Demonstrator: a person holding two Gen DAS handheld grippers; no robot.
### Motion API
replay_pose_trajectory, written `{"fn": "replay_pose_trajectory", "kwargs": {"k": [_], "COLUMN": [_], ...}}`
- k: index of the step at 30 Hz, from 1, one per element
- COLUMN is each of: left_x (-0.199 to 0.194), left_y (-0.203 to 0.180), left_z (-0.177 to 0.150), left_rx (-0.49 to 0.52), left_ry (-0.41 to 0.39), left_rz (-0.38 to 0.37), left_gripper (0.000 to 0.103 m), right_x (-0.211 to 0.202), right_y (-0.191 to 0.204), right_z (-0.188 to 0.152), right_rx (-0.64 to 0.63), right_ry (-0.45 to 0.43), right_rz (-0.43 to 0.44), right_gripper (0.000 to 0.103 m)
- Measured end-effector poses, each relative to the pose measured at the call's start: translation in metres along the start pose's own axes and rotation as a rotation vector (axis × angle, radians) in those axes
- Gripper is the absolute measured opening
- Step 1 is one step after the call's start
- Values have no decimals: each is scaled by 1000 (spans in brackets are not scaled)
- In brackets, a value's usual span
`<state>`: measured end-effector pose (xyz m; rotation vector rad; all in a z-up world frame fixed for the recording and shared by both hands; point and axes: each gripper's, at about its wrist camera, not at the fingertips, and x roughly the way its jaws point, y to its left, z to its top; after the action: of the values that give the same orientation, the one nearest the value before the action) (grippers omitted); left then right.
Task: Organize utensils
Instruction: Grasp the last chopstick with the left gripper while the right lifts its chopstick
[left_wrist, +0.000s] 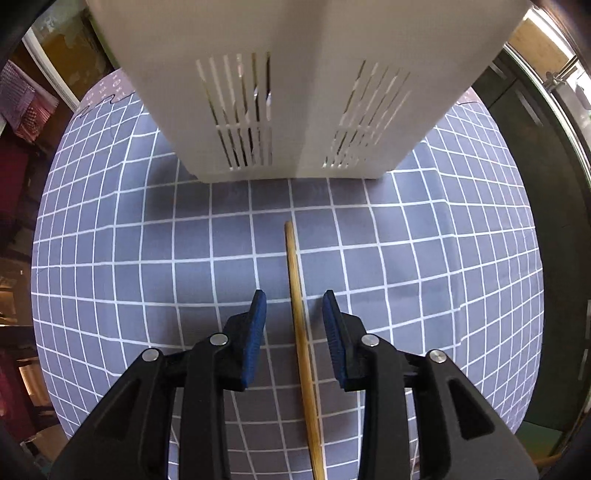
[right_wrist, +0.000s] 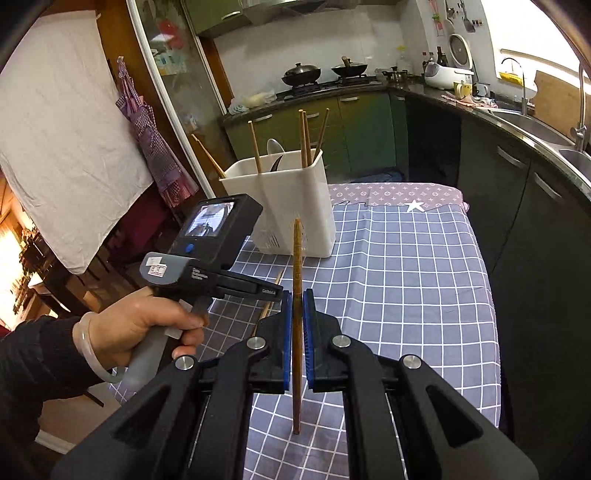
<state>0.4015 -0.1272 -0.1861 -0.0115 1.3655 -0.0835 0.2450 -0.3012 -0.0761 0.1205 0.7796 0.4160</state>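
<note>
A light bamboo chopstick (left_wrist: 295, 266) lies flat on the blue checked cloth (left_wrist: 147, 240), running between the fingers of my left gripper (left_wrist: 294, 295). That gripper points down at the cloth and stands open, its blue pads clear of the stick on both sides. Just beyond it stands the white slotted utensil holder (left_wrist: 295, 92). My right gripper (right_wrist: 297, 295) is shut on a dark brown chopstick (right_wrist: 296, 251) and holds it upright above the table. The holder (right_wrist: 291, 206) has several chopsticks and a spoon (right_wrist: 275, 147) in it. A person's hand (right_wrist: 147, 325) grips the left gripper's handle.
The table's right edge (right_wrist: 487, 295) drops off towards dark cabinets and a sink (right_wrist: 532, 125). A stove with two woks (right_wrist: 325, 72) stands at the back. A white sheet (right_wrist: 62, 129) and a checked apron (right_wrist: 155, 140) hang at the left.
</note>
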Motion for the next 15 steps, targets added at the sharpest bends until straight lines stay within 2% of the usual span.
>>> {"fn": "replay_pose_trajectory", "kwargs": {"k": [2,6,7,12,15], "left_x": [1,3,4,-4,-24], "left_y": [-6,-13,-12,0,5], "left_z": [2,5,5,2,-4], "left_rx": [9,15,18,15,27], "left_ry": [-5,-13,-13,-27,-69], "left_rz": [16,23,17,-9,-18], "left_gripper": [26,8,6,6,6], "right_x": [-2,-5,-6,-6,-9], "right_y": [0,2,3,2,3], "right_z": [0,-1,-2,-3,-3], "right_rx": [0,-1,-3,-2,-1], "right_ry": [-4,-5,-5,-6,-14], "right_rz": [1,-1,-3,-5,-3], "right_gripper": [7,7,7,7,7]}}
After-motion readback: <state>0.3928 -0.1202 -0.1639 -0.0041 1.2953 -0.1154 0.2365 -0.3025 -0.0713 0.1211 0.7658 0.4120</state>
